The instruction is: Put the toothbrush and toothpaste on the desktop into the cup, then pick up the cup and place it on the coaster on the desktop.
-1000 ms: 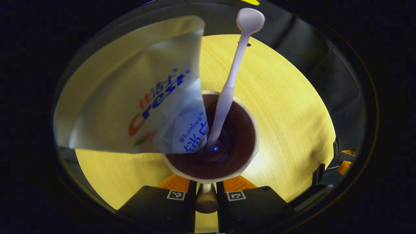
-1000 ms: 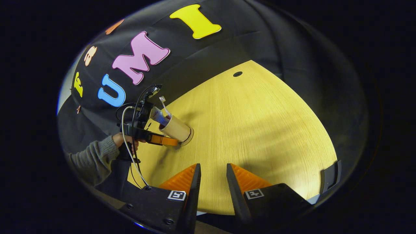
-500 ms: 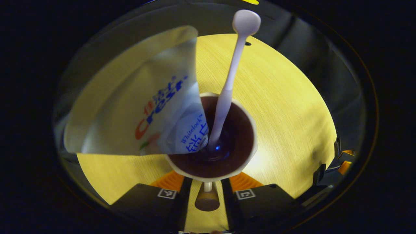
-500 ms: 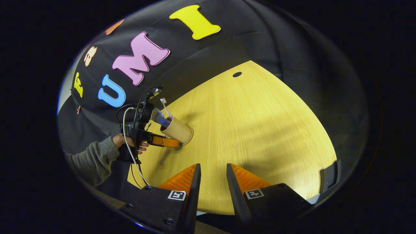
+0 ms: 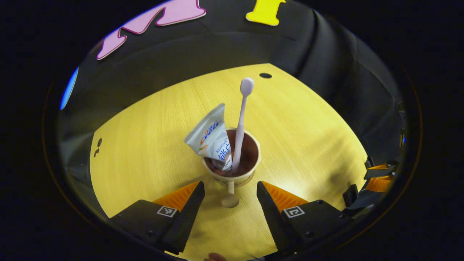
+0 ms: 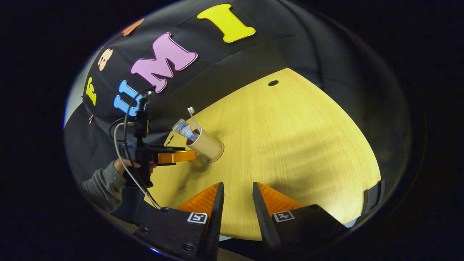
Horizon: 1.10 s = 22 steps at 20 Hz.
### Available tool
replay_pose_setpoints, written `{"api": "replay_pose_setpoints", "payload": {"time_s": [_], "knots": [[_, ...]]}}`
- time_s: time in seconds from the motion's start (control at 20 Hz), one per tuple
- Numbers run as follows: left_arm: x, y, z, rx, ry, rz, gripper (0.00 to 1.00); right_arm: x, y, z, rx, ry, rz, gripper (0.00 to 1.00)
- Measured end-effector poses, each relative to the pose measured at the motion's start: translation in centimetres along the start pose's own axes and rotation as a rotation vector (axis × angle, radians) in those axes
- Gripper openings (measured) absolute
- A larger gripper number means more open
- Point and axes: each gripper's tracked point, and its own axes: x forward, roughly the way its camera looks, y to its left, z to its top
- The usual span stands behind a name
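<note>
A tan cup point(image 5: 232, 173) stands upright on the wooden table, its handle point(image 5: 230, 198) pointing toward me. A white toothpaste tube point(image 5: 209, 137) and a pale toothbrush point(image 5: 240, 119) lean inside it. My left gripper point(image 5: 229, 186) is open just short of the cup, a finger on either side of the handle and touching nothing. In the right gripper view the cup point(image 6: 206, 145) rests on a thin round coaster point(image 6: 220, 151), with the left gripper point(image 6: 175, 157) held by a hand point(image 6: 132, 166) beside it. My right gripper point(image 6: 236, 189) is open over bare table, nothing between its fingers.
A small dark hole point(image 5: 265, 75) sits near the table's far edge, where the black cloth wall rises. The right gripper point(image 5: 377, 177) shows at the right rim of the left gripper view. Bare wood point(image 6: 290, 145) spreads to the right of the cup.
My left gripper has opened off the cup's handle and drawn back, so the cup looks smaller and stays put on the coaster. The right gripper has hardly moved.
</note>
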Motion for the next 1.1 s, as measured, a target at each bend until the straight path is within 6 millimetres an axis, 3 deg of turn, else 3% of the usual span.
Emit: {"api": "replay_pose_setpoints", "payload": {"time_s": [0.25, 0.55, 0.95, 1.1], "knots": [[-5.4, 0.4, 0.0, -0.084, -0.152, 0.008, 0.90, 0.9, 2.5, 0.0, -0.025, 0.008, 0.034, 0.51], [-11.0, 3.6, -1.9, -0.257, -0.315, 0.074, 0.91, 2.3, 6.2, -0.2, -0.088, 0.031, 0.075, 0.51], [-15.4, 6.6, -6.4, -0.404, -0.394, 0.123, 0.94, 3.1, 11.3, -0.1, -0.162, 0.046, 0.130, 0.51], [-16.0, 6.8, -7.5, -0.420, -0.388, 0.144, 0.94, 3.7, 12.7, 0.2, -0.157, 0.045, 0.152, 0.51]]}}
